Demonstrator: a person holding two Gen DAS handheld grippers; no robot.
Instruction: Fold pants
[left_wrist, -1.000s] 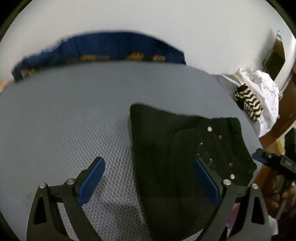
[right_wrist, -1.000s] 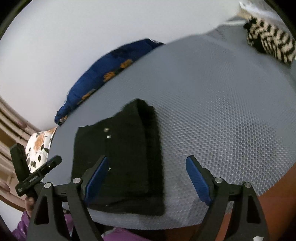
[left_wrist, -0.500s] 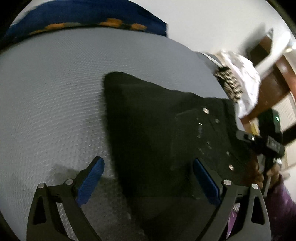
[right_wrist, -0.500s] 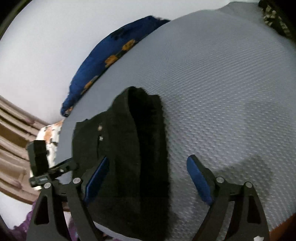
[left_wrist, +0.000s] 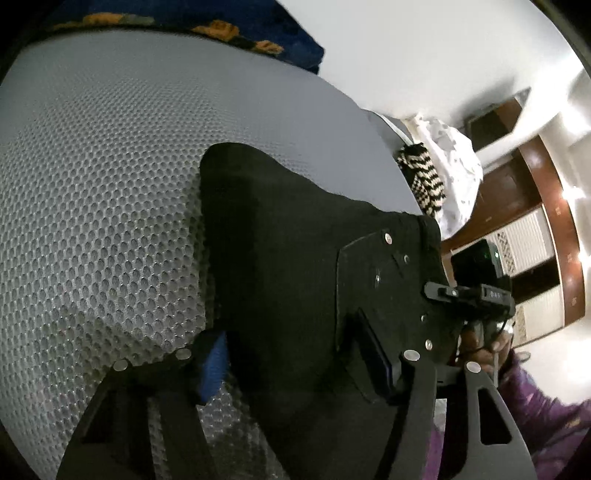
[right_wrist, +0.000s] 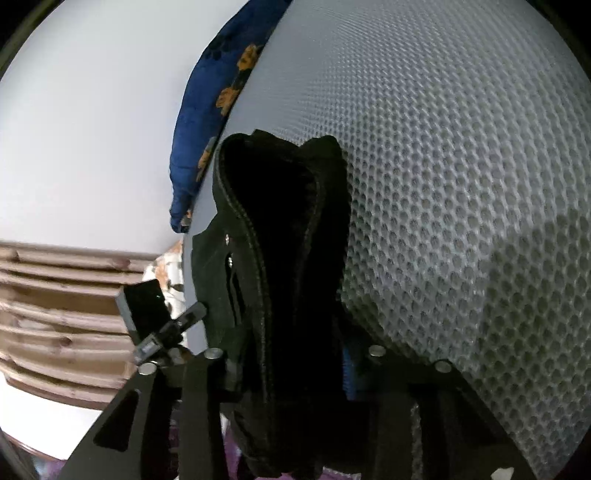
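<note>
Black pants (left_wrist: 288, 266) — folded, thick bundle on grey mesh surface

Grey mesh mattress (left_wrist: 103, 192) open L of pants (left_wrist: 280, 258); blue pillow (left_wrist: 258, 40) blocks far edge.

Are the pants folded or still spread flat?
Folded: the black pants form a compact stacked bundle with layered edges on the grey mattress, both grippers closing around it.

We see the left gripper (left_wrist: 295, 354) and right gripper (right_wrist: 284, 369) as black frames with cut-out openings, silver screws, blue finger pads (partly hidden), plus a purple sleeve (left_wrist: 535, 417).
</note>
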